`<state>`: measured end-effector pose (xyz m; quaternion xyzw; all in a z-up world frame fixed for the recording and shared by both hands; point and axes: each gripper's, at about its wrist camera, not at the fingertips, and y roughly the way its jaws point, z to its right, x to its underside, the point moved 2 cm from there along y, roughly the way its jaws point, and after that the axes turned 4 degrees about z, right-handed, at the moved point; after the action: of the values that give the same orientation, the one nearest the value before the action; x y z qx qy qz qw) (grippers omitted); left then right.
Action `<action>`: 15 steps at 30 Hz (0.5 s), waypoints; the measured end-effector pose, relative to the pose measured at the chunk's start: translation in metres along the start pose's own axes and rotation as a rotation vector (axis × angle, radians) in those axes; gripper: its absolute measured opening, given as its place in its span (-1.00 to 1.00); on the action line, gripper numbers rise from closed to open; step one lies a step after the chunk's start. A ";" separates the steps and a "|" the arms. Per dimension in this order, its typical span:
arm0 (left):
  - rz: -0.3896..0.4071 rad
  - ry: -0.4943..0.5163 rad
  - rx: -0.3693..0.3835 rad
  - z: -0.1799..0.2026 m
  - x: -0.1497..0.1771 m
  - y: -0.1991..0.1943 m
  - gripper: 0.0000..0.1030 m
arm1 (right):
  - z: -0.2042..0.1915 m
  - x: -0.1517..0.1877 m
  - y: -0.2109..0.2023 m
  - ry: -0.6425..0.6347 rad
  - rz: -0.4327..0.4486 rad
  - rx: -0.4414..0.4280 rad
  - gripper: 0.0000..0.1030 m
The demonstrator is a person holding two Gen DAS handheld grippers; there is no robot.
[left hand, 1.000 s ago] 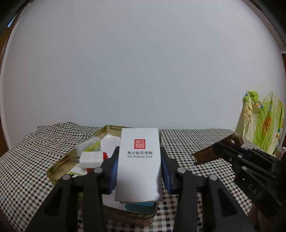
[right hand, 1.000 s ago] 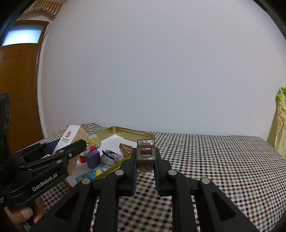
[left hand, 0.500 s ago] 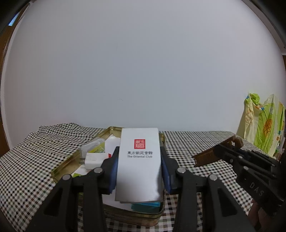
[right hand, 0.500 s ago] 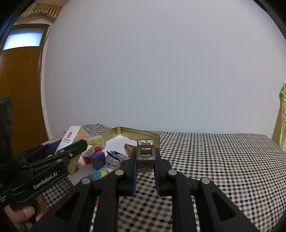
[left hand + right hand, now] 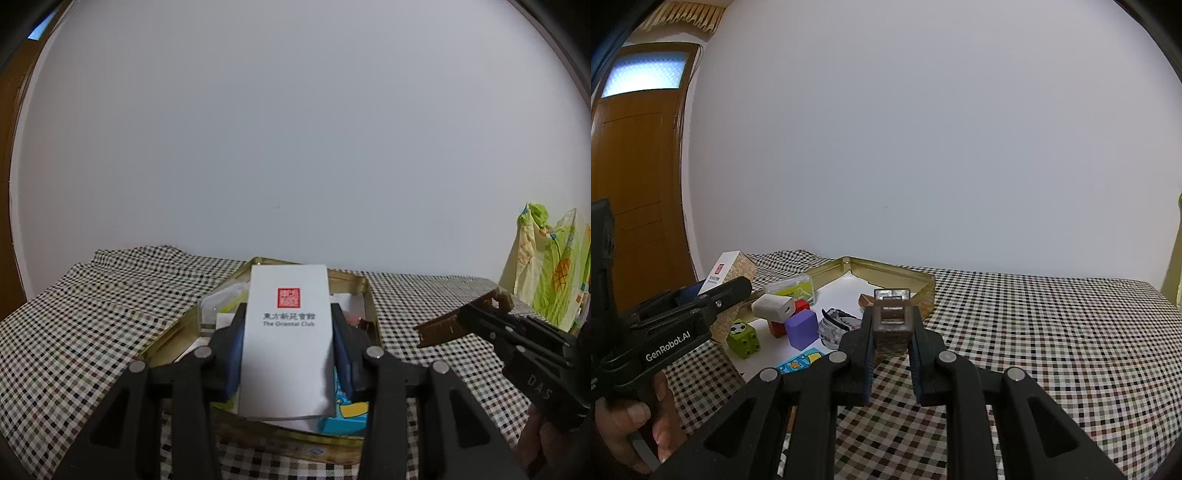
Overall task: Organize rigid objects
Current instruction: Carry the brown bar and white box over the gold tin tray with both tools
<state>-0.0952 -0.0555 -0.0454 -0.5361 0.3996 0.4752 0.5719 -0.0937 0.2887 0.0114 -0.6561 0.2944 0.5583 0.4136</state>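
Jaws of my left gripper (image 5: 288,354) clamp the white box (image 5: 288,343), now carried over the gold tin (image 5: 369,299); right gripper (image 5: 892,347) pinches the brown piece (image 5: 892,325), ready for stowing.

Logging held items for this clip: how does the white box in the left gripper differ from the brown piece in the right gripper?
The white rectangular box with a red seal is pale, smooth and printed; the brown wooden piece is dark and unprinted. The box is clearly wider, spreading the left gripper further than the right gripper. The box is over the gold metal tray; the piece is beside it. Both are clamped, off the table.
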 end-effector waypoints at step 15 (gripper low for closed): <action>-0.153 0.073 0.021 -0.013 -0.024 0.039 -0.22 | -0.019 -0.059 0.026 -0.013 -0.030 -0.129 -0.65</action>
<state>-0.1380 -0.0725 -0.0329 -0.5759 0.3829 0.4060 0.5974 -0.1187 0.2553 0.0645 -0.6822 0.2454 0.5740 0.3805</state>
